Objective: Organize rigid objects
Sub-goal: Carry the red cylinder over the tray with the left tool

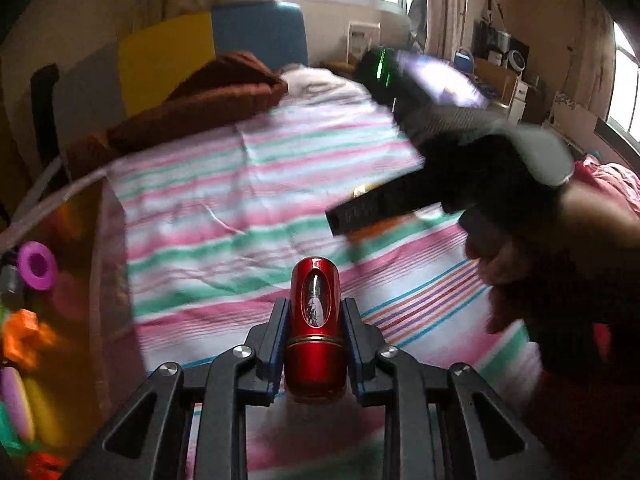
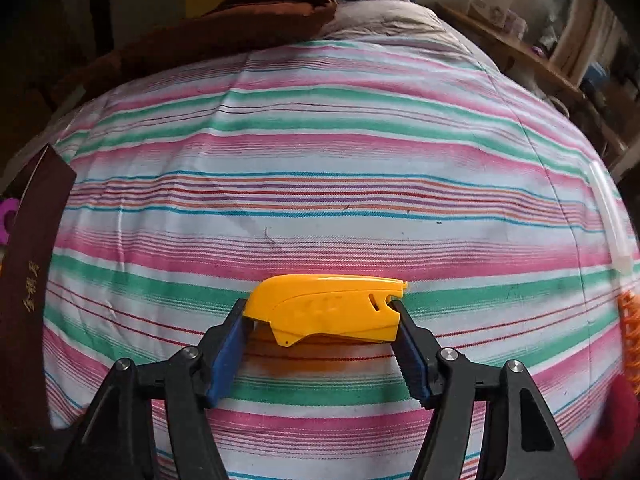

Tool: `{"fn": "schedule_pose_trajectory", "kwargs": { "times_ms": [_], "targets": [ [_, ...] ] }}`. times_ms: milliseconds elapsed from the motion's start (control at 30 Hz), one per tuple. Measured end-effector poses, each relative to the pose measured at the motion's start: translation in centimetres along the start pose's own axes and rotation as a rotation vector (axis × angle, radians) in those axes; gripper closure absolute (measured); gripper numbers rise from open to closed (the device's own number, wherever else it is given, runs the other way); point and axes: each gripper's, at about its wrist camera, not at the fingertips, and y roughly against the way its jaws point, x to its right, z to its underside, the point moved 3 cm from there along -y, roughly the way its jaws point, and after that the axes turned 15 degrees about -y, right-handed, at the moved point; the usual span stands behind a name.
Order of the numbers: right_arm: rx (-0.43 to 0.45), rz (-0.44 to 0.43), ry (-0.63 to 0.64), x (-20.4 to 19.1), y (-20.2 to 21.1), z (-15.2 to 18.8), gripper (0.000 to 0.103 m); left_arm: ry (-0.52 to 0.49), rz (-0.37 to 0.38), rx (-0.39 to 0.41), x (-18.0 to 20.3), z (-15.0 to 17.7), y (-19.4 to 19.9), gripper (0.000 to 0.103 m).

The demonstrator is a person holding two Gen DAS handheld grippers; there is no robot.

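My left gripper (image 1: 315, 320) is shut on a glossy red capsule-shaped bottle (image 1: 315, 328) with an oval window, held above the striped bedsheet (image 1: 224, 216). My right gripper (image 2: 320, 320) is shut on a yellow plastic piece (image 2: 326, 306), gripped by its two ends just above the sheet (image 2: 320, 160). The right gripper (image 1: 376, 208) also shows in the left wrist view, blurred, at the right with the hand that holds it. A box (image 1: 108, 280) at the left edge holds several colourful small objects, among them a purple ring (image 1: 37, 266) and an orange piece (image 1: 24, 332).
A brown blanket (image 1: 200, 96) lies at the head of the bed against yellow and blue panels. The dark red box wall (image 2: 28, 280) stands at the left in the right wrist view. An orange fringed thing (image 2: 630, 336) sits at the right edge.
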Motion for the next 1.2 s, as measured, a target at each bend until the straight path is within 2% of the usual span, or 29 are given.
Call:
{"fn": "schedule_pose_trajectory", "kwargs": {
  "times_ms": [167,267,567,900,1200],
  "targets": [
    [0.009,-0.005,0.009,0.0,-0.1,0.1,0.035,0.028,-0.049,0.042,-1.8,-0.6,3.6,0.078],
    [0.011,-0.001,0.016,0.1,0.0,0.1,0.035,0.061,-0.110,0.056,-4.0,-0.6,6.0,0.078],
    [0.026,-0.005,0.021,0.9,0.0,0.0,0.035,0.194,-0.287,0.025,-11.0,2.3,10.7,0.078],
    [0.040,-0.001,0.047,1.2,0.3,0.0,0.035,0.333,-0.384,-0.011,-16.4,7.1,13.5,0.078],
    [0.055,0.003,0.065,0.9,0.4,0.1,0.035,0.414,-0.435,-0.051,-18.9,10.4,14.8,0.078]
  ]
}}
